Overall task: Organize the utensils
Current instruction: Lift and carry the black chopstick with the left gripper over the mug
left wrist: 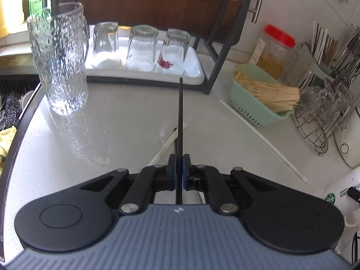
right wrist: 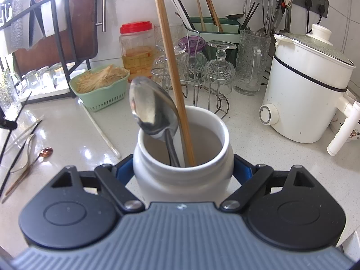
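The left gripper (left wrist: pixel 179 171) has its blue pads (left wrist: pixel 185 168) clamped on a thin black chopstick (left wrist: pixel 180 121), which sticks straight out ahead of it above the pale counter (left wrist: pixel 126 121). Beneath it a white chopstick (left wrist: pixel 165 146) lies on the counter, and another white chopstick (left wrist: pixel 265 141) lies to the right, near a green basket (left wrist: pixel 252 110). A tall ribbed glass (left wrist: pixel 59 60) stands to the left. The right gripper (right wrist: pixel 183 173) has its fingers spread wide around a white jar (right wrist: pixel 182 175), gripping it at both sides. In the jar stand a steel spoon (right wrist: pixel 153 110), bowl up, and a wooden chopstick (right wrist: pixel 173 76). On the counter to the left lie more utensils, among them a small copper spoon (right wrist: pixel 46 152).
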`<state>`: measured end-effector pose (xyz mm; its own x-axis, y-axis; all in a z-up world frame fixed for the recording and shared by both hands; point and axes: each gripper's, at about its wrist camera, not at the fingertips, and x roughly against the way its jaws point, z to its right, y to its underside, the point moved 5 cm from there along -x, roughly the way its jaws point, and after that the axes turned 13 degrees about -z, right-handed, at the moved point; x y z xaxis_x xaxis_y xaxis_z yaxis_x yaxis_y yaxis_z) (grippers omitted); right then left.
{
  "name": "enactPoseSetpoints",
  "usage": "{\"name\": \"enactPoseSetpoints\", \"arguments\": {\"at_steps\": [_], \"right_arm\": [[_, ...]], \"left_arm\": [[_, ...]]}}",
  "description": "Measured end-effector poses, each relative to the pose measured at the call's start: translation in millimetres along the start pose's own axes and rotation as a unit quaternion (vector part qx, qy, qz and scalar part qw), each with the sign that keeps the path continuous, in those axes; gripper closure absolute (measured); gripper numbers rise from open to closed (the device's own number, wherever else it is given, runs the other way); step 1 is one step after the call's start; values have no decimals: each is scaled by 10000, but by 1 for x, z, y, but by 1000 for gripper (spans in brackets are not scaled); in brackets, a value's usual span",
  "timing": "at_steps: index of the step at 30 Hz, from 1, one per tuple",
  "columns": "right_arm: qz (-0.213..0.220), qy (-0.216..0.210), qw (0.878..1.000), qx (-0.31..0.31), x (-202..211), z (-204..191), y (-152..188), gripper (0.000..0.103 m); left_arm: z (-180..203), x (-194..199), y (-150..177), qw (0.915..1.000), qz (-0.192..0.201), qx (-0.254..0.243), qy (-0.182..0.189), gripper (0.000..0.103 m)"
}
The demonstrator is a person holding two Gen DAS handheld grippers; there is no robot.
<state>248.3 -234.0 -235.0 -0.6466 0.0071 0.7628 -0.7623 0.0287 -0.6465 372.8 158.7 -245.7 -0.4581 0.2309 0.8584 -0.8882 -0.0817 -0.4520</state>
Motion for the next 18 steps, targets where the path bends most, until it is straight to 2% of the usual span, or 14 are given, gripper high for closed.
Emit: {"name": "enactPoseSetpoints", "arguments": {"at_steps": [7, 18], "right_arm": [[-29, -48, 9999, 83, 0, 0, -1, 12], [-44, -177, 9996, 212, -2, 1, -1, 12]], "left_arm": [[30, 38, -4, 9989, 406, 29, 221, 97], [128, 88, -24, 9893, 1089, -354, 905, 97]]}}
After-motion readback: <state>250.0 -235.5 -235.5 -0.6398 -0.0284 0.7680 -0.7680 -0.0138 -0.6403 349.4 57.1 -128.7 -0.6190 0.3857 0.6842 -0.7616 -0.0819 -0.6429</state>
